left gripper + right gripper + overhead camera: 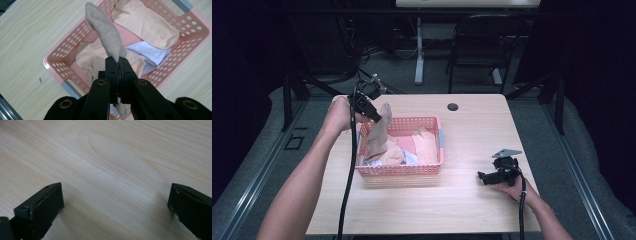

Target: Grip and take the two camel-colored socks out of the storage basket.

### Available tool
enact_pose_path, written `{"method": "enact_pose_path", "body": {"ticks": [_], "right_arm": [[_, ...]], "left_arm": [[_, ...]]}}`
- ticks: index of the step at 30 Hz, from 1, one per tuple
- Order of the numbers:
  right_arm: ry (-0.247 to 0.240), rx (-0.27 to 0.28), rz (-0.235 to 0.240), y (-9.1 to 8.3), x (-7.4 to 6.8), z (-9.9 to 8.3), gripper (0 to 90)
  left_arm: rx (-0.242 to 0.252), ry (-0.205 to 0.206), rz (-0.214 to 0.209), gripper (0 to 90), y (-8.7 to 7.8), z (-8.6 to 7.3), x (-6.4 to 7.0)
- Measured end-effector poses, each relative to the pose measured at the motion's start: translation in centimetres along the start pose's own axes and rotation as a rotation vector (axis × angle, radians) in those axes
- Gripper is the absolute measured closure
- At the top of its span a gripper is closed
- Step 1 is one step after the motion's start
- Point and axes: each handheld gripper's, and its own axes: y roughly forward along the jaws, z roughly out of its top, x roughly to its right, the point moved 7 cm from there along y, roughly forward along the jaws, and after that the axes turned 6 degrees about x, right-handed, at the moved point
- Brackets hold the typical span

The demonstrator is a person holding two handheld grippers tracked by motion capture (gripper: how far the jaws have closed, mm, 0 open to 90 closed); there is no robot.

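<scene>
A pink perforated basket (pixel 430 170) (pixel 55 67) sits on the wooden table and holds several socks. My left gripper (pixel 376 116) (pixel 119 65) is shut on a tan knitted sock (pixel 379 131) (pixel 105 35), which hangs above the basket's left end. Below it lie peach socks (pixel 426 145) (pixel 147 22) and a white sock (pixel 150 53). My right gripper (pixel 482 176) (pixel 115 202) rests low over bare table (pixel 112 165) to the right of the basket. Its jaws stand wide open with nothing between them.
A round cable hole (pixel 453 106) is in the table near its far edge. A black chair (pixel 482 45) and a white desk leg (pixel 419 50) stand beyond the table. Black cables (pixel 348 190) trail from both grippers toward the near edge.
</scene>
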Motion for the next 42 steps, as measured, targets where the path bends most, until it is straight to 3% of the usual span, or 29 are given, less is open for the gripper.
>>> {"method": "enact_pose_path", "body": {"ticks": [14, 27, 34, 42], "right_arm": [[0.000, -0.001, 0.000, 0.0, 0.0, 0.0, 0.0], [0.001, -0.002, -0.001, 0.0, 0.0, 0.0, 0.0], [0.002, -0.001, -0.002, 0.0, 0.0, 0.0, 0.0], [0.000, 0.000, 0.000, 0.0, 0.0, 0.0, 0.0]], "left_arm": [[0.000, -0.053, 0.056, 87.7, -3.4, -2.6, -3.2], [-0.013, -0.144, 0.124, 87.7, -7.2, -7.1, -7.2], [-0.034, -0.171, 0.139, 87.7, -7.8, -8.6, -8.3], [-0.061, -0.213, 0.147, 87.7, -7.1, -10.6, -9.7]]}}
